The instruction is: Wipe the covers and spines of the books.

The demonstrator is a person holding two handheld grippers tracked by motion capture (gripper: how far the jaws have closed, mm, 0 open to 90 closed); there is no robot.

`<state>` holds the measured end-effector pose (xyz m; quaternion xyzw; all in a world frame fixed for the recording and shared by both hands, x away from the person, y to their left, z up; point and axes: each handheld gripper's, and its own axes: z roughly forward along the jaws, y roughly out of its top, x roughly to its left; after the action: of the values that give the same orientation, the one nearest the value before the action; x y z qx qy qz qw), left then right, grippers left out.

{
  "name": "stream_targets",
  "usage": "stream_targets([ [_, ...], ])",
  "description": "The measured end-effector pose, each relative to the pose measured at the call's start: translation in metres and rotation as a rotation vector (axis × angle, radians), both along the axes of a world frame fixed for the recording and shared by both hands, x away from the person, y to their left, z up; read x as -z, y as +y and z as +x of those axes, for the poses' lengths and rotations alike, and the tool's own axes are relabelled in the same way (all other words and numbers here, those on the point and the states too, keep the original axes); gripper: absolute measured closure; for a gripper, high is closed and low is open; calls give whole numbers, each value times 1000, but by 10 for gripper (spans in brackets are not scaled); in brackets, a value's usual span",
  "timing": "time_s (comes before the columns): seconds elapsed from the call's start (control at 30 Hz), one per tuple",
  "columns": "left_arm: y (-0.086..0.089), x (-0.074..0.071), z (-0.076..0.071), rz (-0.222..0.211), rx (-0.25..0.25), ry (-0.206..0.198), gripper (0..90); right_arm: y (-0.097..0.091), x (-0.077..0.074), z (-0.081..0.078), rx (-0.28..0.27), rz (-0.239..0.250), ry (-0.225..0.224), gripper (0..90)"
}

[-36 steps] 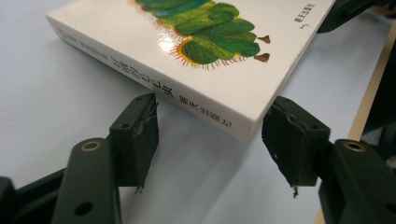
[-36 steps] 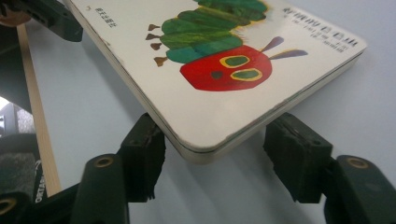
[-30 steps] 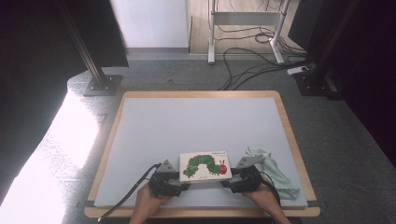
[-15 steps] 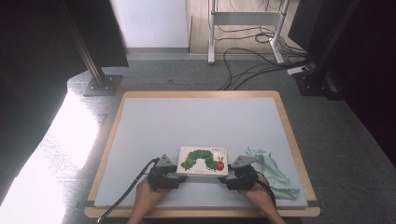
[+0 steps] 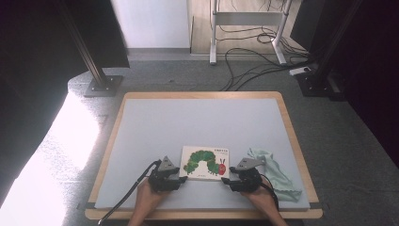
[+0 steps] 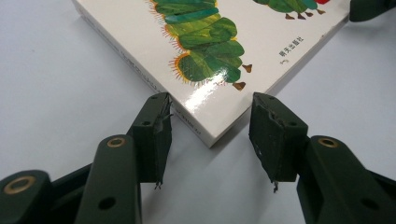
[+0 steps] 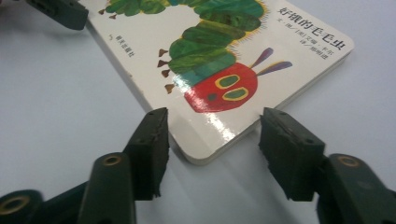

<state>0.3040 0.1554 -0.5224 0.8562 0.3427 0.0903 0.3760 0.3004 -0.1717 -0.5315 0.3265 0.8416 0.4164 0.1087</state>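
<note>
A thick white board book lies flat and closed, cover up, on the pale grey table mat near the person's edge. Its glossy cover shows a green caterpillar with a red head, yellow-green eyes and purple feelers, with Chinese characters beside the head. Its corners are rounded, and its long sides run across the table.

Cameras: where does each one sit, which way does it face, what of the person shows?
High view: above the near table edge, looking forward and down; forearms, left gripper, right gripper.
Left gripper view: on that gripper, looking over open jaws at the book corner.
Right gripper view: likewise, at the other near corner.
Shared: book, grey table.
</note>
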Motion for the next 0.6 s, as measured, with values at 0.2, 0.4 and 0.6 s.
stream_targets([
  [0.2, -1, 1, 19, -12, -13, -7, 500, 0, 0, 18, 21, -2, -2, 443],
  [0.4, -3, 1, 37, -12, -34, -11, 500, -1, 0, 40, 64, 1, 1, 456],
  [0.6, -4, 2, 45, -2, -53, -27, 456, 0, 0, 50, 68, -1, 8, 447],
])
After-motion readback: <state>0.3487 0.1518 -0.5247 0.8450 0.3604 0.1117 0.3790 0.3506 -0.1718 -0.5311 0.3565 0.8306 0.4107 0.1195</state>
